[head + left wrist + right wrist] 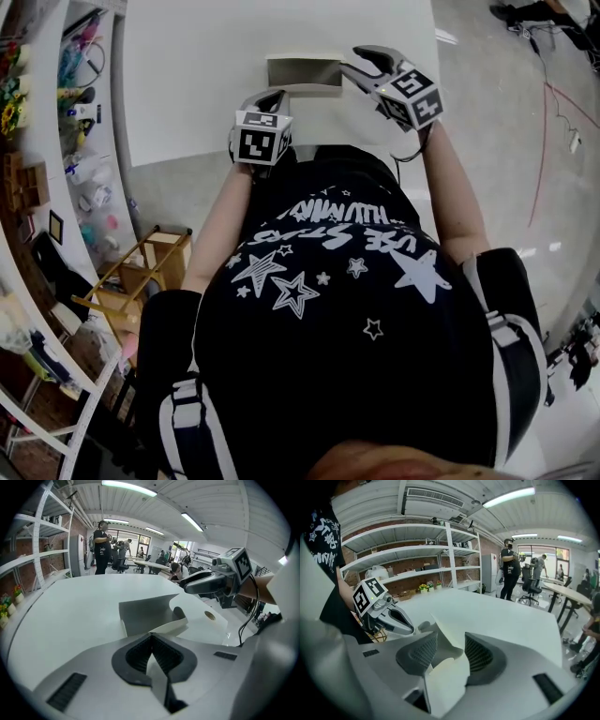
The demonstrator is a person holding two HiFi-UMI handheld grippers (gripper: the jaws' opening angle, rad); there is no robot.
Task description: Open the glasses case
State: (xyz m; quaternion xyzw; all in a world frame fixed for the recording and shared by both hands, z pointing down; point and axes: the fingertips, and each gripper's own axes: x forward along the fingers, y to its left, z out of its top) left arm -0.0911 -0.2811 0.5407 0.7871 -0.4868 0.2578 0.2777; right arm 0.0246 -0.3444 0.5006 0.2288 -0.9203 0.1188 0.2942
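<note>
Bracing the case (302, 75) on the worktop (187, 84): left gripper (151, 637) jaws pinched one flap (165, 627) as anchor; right gripper (447, 644) jaws, wider, clamped the opposite end (445, 677), apparently to spread it

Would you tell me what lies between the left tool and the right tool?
In the head view, the glasses case lies between the left tool and the right tool; each tool grips one end of it.
</note>
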